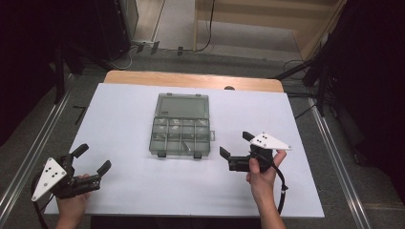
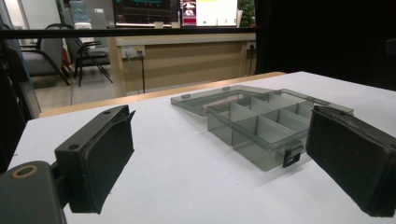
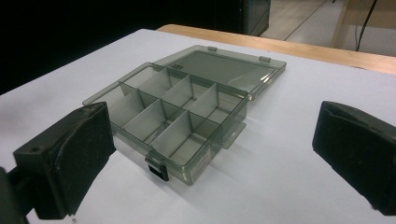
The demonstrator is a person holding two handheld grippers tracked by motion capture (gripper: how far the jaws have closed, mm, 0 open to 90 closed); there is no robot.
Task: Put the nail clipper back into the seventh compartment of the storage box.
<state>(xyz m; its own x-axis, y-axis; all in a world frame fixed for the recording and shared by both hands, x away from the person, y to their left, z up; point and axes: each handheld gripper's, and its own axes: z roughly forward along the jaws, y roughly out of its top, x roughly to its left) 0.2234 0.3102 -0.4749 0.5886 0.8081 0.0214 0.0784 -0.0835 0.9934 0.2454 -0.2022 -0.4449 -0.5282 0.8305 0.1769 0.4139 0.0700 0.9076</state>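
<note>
High view: a smoky compartment box [image 1: 180, 129] lies open at mid-worktop, lid flat toward the far edge. Left gripper [image 1: 90, 159] and right gripper [image 1: 236, 144] flank it, jaws spread, holding nothing. Handling appears not yet begun. No legible brand or label.

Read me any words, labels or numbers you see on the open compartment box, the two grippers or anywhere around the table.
None can be read.
Compartment box: plain smoky plastic, no label.
Left gripper and right gripper: no markings.
Screens behind the table in the left gripper view: lit, text too small and blurred to read.
</note>
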